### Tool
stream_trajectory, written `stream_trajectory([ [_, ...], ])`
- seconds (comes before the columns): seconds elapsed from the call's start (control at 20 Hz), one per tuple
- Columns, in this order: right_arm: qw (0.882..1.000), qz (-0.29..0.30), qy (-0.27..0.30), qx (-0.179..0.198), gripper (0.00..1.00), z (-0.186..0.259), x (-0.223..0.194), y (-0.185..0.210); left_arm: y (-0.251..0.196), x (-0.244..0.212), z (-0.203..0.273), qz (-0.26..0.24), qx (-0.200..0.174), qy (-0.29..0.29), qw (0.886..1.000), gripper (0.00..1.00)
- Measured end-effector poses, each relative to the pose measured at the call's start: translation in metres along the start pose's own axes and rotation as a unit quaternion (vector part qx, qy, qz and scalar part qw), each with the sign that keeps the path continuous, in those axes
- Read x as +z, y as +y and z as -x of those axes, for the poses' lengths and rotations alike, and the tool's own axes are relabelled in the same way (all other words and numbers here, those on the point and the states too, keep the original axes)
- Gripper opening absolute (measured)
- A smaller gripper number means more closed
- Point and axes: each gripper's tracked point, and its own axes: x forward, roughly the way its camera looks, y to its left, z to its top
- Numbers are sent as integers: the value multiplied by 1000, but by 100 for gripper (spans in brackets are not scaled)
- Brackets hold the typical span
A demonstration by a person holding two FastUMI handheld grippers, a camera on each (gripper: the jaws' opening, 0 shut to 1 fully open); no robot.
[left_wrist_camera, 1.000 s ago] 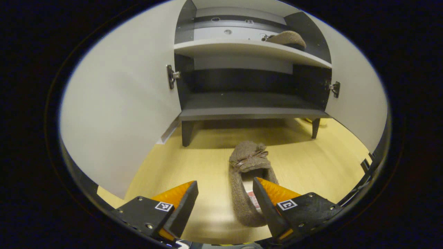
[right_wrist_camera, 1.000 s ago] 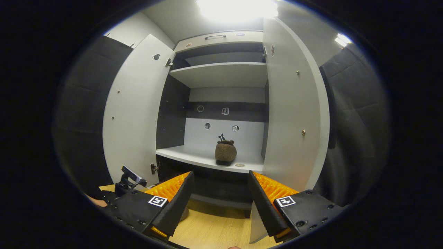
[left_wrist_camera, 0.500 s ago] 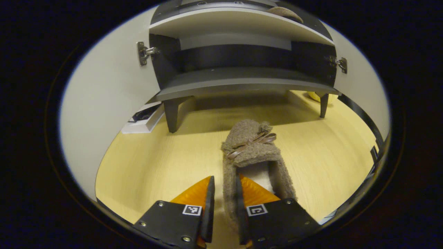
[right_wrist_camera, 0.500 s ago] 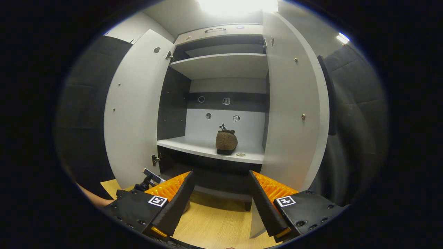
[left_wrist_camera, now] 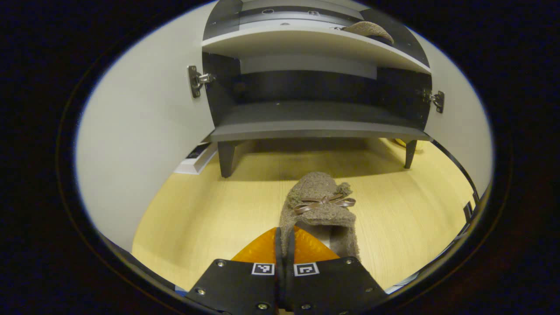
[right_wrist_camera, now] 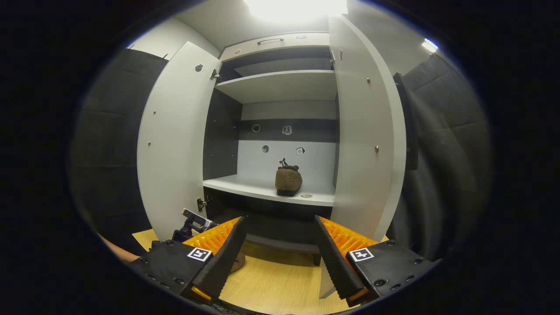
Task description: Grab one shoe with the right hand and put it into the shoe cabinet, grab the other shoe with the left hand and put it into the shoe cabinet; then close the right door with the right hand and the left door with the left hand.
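My left gripper pinches the fuzzy brown shoe's collar wall, fingers nearly meeting; half a second ago they were wider apart. My right gripper hangs wide open, holding nothing. At twelve o'clock the other shoe sits on the shoe cabinet's smooth white shelf, doors open, pale wood floor below.

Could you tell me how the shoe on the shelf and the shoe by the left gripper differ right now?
The shelf shoe stands free on the cabinet's pale shelf, touched by nothing; the floor shoe has its side wall pinched by the left gripper. The shelf shoe sits inside the cabinet; the floor shoe is out over the wooden floor, in front of it. Both are fuzzy brown slippers, and both point toe-first toward the cabinet's back.
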Motion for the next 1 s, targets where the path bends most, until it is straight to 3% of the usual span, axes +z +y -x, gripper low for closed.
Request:
stream_trajectory([
  [0.5,1000,10,-25,10,98,12,20,16,7,96,46,-8,5,-117,993,1],
  [1.0,999,7,-41,12,98,10,29,20,9,253,118,10,-10,-255,967,1],
])
